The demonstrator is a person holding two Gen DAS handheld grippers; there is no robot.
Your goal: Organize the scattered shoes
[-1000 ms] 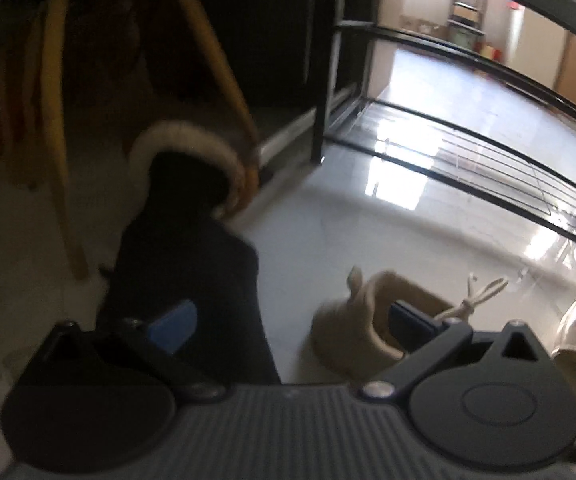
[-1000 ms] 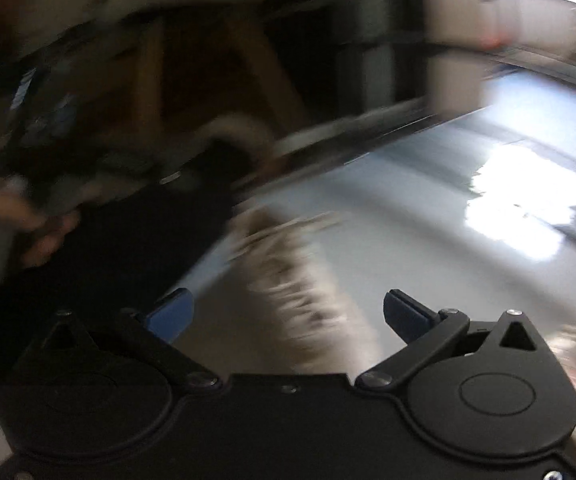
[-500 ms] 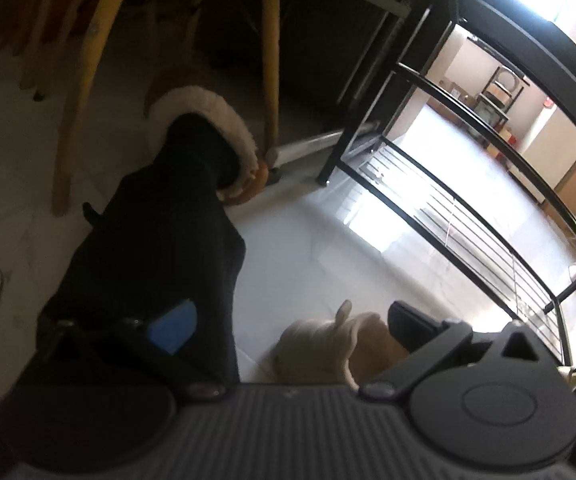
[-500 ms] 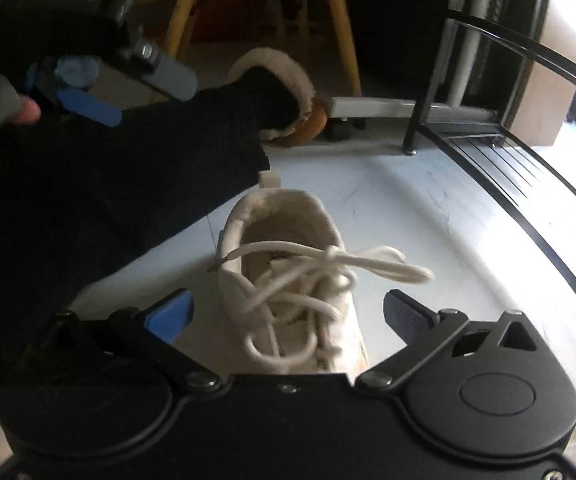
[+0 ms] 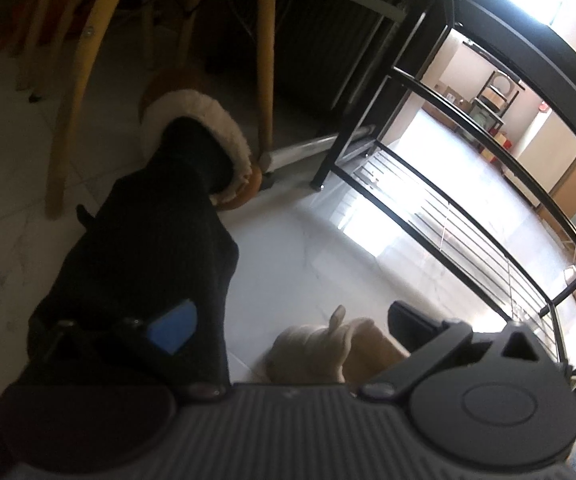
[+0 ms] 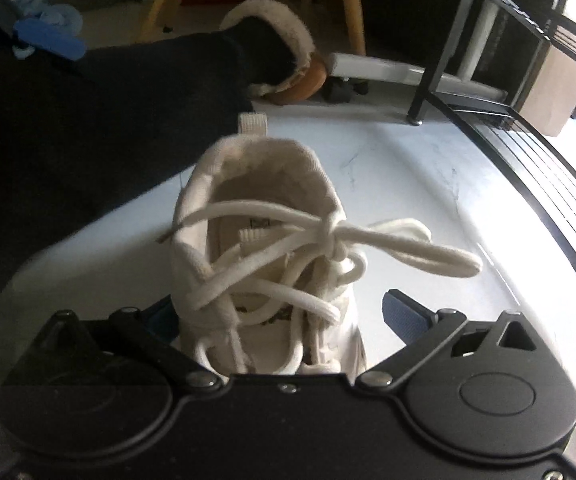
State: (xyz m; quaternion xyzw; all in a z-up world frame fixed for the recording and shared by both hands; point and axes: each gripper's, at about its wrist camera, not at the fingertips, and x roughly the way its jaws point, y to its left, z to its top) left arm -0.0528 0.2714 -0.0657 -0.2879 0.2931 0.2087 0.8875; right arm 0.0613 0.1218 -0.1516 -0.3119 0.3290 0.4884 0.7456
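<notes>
A cream lace-up sneaker [image 6: 263, 248] stands on the pale floor with its heel away from me. My right gripper [image 6: 279, 316] is open, one finger on each side of the sneaker's front part, close above it. The sneaker's heel [image 5: 328, 352] also shows in the left wrist view, low and near my left gripper [image 5: 288, 328], which is open and empty above the floor. The person's black-trousered leg [image 5: 147, 248] ends in a brown fleece-lined slipper [image 5: 227, 152] on the foot; it also shows in the right wrist view [image 6: 288, 52].
A black metal shoe rack [image 5: 468, 208] with wire shelves stands to the right, also in the right wrist view [image 6: 528, 120]. Yellow wooden chair legs [image 5: 263, 60] stand behind the slipper. A white bar [image 6: 388, 70] lies on the floor at the rack's foot.
My right gripper swung down and closed in on the cream sneaker until its fingers straddle it. My left gripper rose and tilted, bringing more of the rack into view.
</notes>
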